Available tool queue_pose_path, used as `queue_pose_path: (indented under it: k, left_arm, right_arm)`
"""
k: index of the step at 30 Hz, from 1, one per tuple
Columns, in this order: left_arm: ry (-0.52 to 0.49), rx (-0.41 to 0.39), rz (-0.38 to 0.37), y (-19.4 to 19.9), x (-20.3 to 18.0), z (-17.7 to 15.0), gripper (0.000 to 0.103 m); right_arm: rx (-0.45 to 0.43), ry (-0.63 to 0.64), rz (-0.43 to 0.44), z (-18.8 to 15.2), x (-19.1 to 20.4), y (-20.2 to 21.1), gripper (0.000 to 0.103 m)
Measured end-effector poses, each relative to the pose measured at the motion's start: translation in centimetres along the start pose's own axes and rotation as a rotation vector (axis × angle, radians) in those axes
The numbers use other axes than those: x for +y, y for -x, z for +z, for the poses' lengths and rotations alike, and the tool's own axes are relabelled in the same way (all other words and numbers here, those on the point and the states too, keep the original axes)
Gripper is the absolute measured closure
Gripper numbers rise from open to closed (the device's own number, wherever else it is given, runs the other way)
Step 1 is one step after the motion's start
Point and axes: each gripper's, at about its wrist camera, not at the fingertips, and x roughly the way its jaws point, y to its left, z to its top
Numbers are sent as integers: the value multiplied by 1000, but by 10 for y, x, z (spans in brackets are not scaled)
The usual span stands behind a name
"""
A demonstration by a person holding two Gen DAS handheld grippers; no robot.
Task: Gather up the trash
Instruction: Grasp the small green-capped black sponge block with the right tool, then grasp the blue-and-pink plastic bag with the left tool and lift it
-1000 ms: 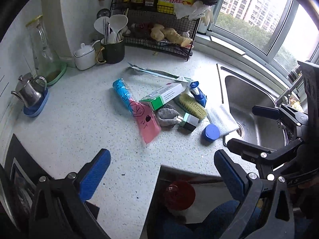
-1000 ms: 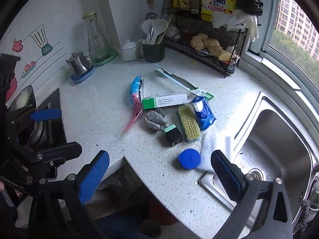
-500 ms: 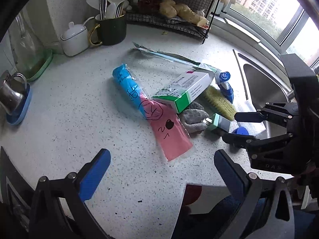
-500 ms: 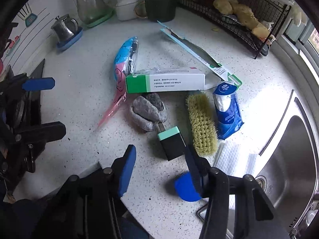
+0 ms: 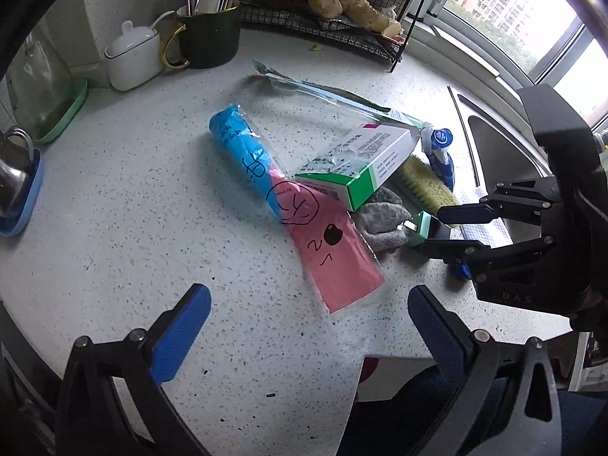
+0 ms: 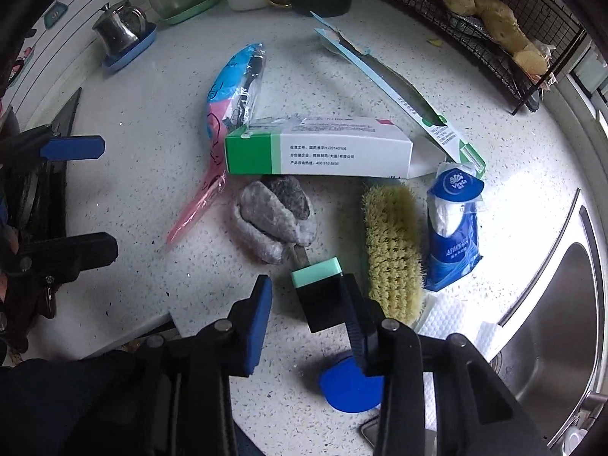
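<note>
Trash lies scattered on the speckled counter [image 5: 114, 209]: a pink and blue plastic bag [image 5: 288, 205], a green and white carton [image 6: 319, 152], a grey crumpled wad [image 6: 273, 216], a long flat package [image 6: 383, 76] and a blue tissue pack [image 6: 452, 228]. A small black block with a mint cap [image 6: 319, 292] sits between the fingers of my right gripper [image 6: 307, 285]. Its jaws are closing: the right pad touches the block, while a gap remains on the left. My left gripper [image 5: 306, 296] hangs open just above the counter, at the pink end of the bag.
A yellow scrub brush [image 6: 391, 243], a blue lid [image 6: 349, 387] and a white cloth [image 6: 448, 319] lie beside the sink [image 6: 551, 323]. Behind them stand a wire rack [image 6: 494, 19], a dark mug of utensils [image 5: 209, 41], a white pot [image 5: 133, 57] and a steel teapot [image 6: 117, 34].
Both grippers have come down closer to the counter. The right jaws have narrowed from wide open to around the black block. The left jaws stay wide.
</note>
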Motion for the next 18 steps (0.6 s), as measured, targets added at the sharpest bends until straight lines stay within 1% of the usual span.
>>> queue_pose_path:
  k: [2, 3, 7, 11, 14, 16, 17, 18]
  left_arm:
    - [-3, 3, -5, -1, 0, 0, 0]
    - [-5, 4, -5, -1, -1, 0, 0]
    - [-10, 12, -10, -2, -2, -1, 0]
    - [-10, 23, -10, -5, -2, -4, 0]
    - [-1, 26, -15, -4, 0, -6, 0]
    - [6, 30, -21, -5, 1, -7, 0]
    - [8, 32, -21, -5, 1, -7, 0]
    - [8, 33, -22, -4, 1, -8, 0]
  right_arm:
    - [10, 23, -15, 2, 2, -2, 68]
    - [21, 29, -13, 6, -5, -7, 68]
    - [31, 38, -13, 12, -5, -10, 68]
    - [58, 51, -3, 14, 2, -20, 68]
    - [63, 74, -32, 13, 6, -29, 68]
    - [70, 68, -25, 13, 9, -33, 68]
    - [65, 66, -34, 13, 11, -34, 69]
    - [58, 71, -45, 13, 13, -35, 75]
